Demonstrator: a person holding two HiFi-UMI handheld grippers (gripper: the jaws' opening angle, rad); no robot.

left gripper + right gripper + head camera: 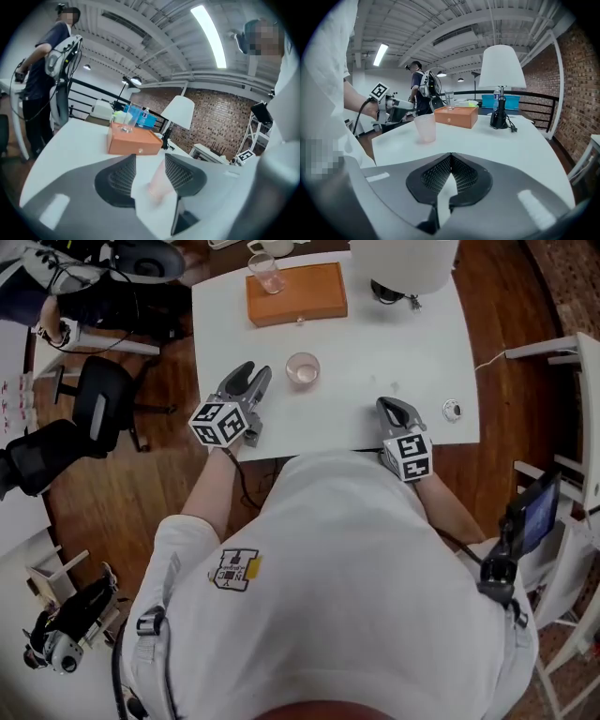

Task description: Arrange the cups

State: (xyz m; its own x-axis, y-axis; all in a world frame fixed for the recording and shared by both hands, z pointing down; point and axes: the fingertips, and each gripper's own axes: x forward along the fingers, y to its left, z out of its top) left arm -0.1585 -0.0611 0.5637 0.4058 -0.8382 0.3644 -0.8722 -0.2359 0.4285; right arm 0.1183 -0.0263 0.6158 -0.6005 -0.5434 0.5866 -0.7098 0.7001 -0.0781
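Pink cup upright on white table | left claw part-open, holding nothing | right claw closed, empty | wooden floor

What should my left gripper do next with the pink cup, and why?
Probably ease the left gripper forward until the pink cup sits between its jaws. Its jaws stand apart and aimed at the cup, seemingly not touching it yet.

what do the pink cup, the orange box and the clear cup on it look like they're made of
Pink cup: probably frosted plastic; matte and translucent, light glows through its wall.
Orange box: maybe leatherette over a stiff shell; smooth, matte, sharp edges, small shiny stud in front.
Clear cup on the box: glass or clear plastic, cannot tell; fully see-through, glossy.
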